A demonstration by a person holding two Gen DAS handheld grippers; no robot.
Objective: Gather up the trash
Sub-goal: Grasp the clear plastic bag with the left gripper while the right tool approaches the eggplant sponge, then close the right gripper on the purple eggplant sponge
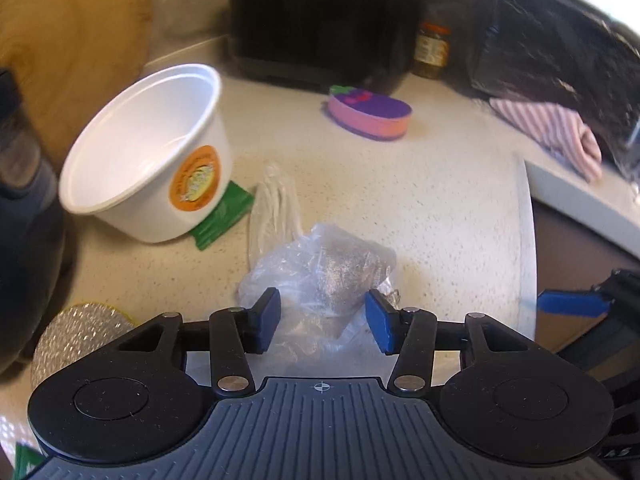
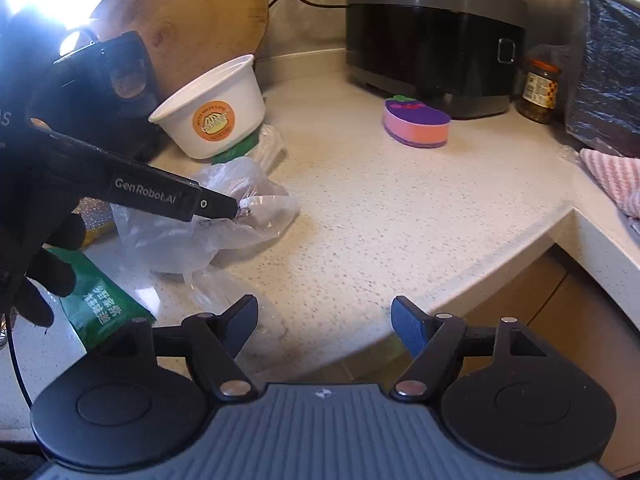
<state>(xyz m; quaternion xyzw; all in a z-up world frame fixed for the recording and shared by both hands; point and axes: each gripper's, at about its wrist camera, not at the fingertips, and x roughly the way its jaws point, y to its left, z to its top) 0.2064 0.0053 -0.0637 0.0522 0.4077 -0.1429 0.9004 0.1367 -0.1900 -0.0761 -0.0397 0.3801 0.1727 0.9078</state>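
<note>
1. Trash on my speckled countertop (image 2: 400,208), listed big to small. A black cooker (image 2: 432,40) stands at the back wall, a round wooden board (image 2: 192,20) leaning to its left.
2. White paper bowl (image 1: 148,152) with an orange sticker sits tilted, its base propped on a green wrapper (image 1: 224,216).
3. Crumpled clear plastic bag (image 1: 320,276) lies near the counter's front edge, just in front of the bowl, with a twisted clear strip of film running back toward the bowl.
4. My left gripper (image 1: 324,320) is spread, blue pads either side of the bag's near end. I cannot tell whether the pads touch the plastic; they do not pinch it.
5. My right gripper (image 2: 324,324) is spread and empty above the counter edge, with more clear film under its left finger.
6. A second green packet (image 2: 100,304) with white lettering lies at lower left in the right view, by my gloved left hand (image 2: 36,264).
7. An aubergine-shaped sponge (image 2: 416,124) sits before the cooker; a jar (image 2: 540,88) stands at its right.
8. A pink striped cloth (image 1: 560,132) lies at far right.
</note>
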